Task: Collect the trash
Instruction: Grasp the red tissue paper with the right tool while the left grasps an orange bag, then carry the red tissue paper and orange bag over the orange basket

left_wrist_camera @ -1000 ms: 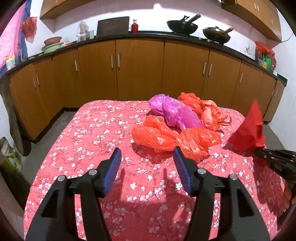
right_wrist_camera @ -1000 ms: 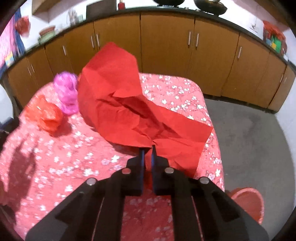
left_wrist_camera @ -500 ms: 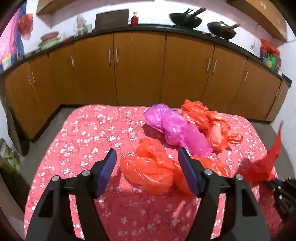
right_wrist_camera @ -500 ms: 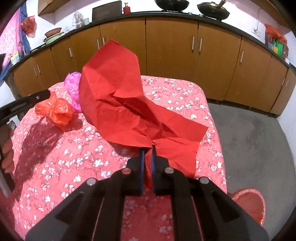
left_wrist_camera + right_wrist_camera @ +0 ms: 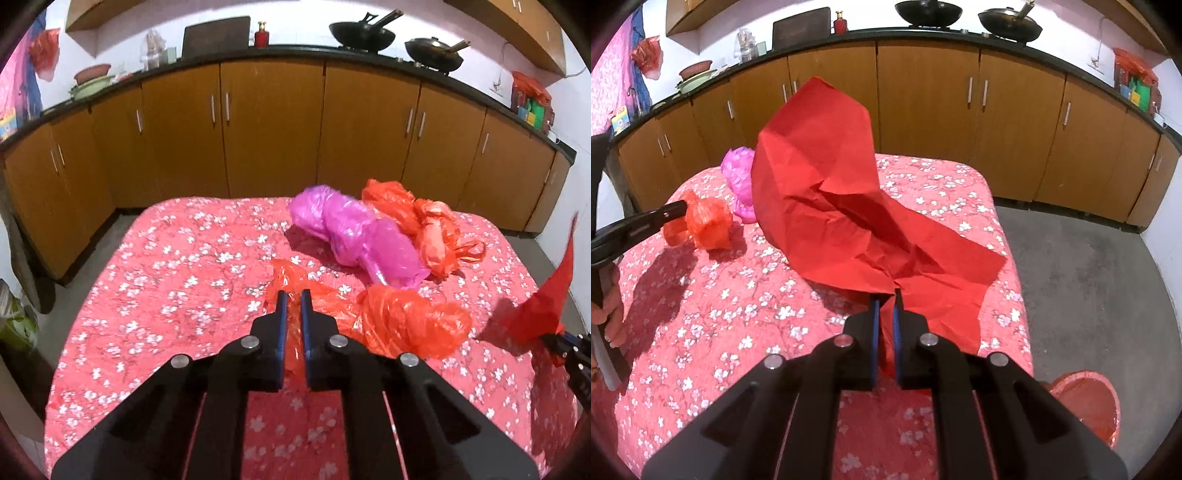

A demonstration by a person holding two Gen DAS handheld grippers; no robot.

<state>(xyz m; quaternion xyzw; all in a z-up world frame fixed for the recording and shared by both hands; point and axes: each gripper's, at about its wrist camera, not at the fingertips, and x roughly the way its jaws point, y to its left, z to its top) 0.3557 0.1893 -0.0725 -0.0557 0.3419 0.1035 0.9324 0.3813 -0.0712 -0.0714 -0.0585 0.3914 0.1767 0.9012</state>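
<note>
A crumpled orange plastic bag (image 5: pixel 406 321) lies on the red flowered tablecloth (image 5: pixel 166 295). My left gripper (image 5: pixel 291 295) is closing on its near end, and thin orange plastic is pinched between the blue pads; the right wrist view shows this gripper (image 5: pixel 677 210) at the bag (image 5: pixel 709 221). My right gripper (image 5: pixel 884 295) is shut on a large creased sheet of red paper (image 5: pixel 827 192), which stands up above the table's right side. In the left wrist view the paper (image 5: pixel 546 306) rises at the far right.
A purple plastic bag (image 5: pixel 354 236) and another orange bag (image 5: pixel 424 221) lie further back on the table. A red bin (image 5: pixel 1086 402) stands on the grey floor by the table's near right corner. Brown cabinets (image 5: pixel 273 129) line the far wall.
The left gripper moved forward over the near orange bag and its wide-open jaws closed on the bag's end. The right gripper kept its hold on the red paper.
</note>
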